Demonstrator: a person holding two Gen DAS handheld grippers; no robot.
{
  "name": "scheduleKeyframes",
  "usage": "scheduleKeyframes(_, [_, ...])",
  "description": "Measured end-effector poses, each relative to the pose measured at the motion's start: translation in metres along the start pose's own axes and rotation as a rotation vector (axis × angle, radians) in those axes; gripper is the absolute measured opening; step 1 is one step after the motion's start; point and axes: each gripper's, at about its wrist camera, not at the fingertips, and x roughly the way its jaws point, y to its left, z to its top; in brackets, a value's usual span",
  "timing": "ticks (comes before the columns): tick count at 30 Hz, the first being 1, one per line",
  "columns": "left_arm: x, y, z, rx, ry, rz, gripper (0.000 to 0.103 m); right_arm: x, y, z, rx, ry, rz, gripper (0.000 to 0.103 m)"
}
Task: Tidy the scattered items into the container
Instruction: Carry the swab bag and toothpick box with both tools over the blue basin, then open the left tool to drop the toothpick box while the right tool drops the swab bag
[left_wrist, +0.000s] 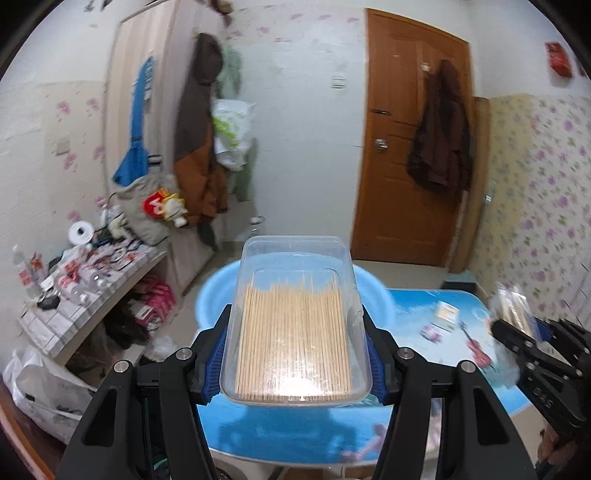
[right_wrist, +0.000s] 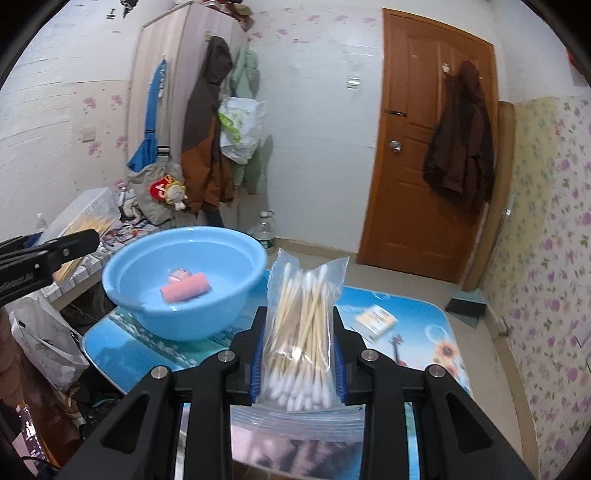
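Toothpick box (left_wrist: 295, 332) clamped above basin (right_wrist: 184, 280) rim, swab bag (right_wrist: 303, 332) clamped beside

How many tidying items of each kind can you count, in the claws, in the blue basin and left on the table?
Clear box of wooden sticks, held in the left claw: 1
Bag of cotton swabs, held in the right claw: 1
Pink items in the blue basin: pink roll: 1
Small packets on the table: yellow packet: 1
Total: 4
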Motion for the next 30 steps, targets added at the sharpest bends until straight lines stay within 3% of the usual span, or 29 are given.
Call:
scheduleKeyframes(7, [0.033,0.034,0.012,-0.029,0.013,0.049,0.058,0.039,0.042,0.031,-0.071,-0.021,0.066,0.03])
scheduleKeyframes(16, [0.089,0.026,0.008,0.006,0.075,0.025,0.058,0.107,0.081,0.05,-0.1,0.015,0.128,0.03])
scheduleKeyframes(28, [0.14,0.032,-0.009,0.024,0.168,0.01,0.059,0.17,0.096,0.043,-0.105,0.077,0.165,0.03])
scheduleKeyframes(30, [0.141,0.033,-0.01,0.024,0.165,0.008,0.067,0.176,0.098,0.04,-0.108,0.086,0.17,0.03])
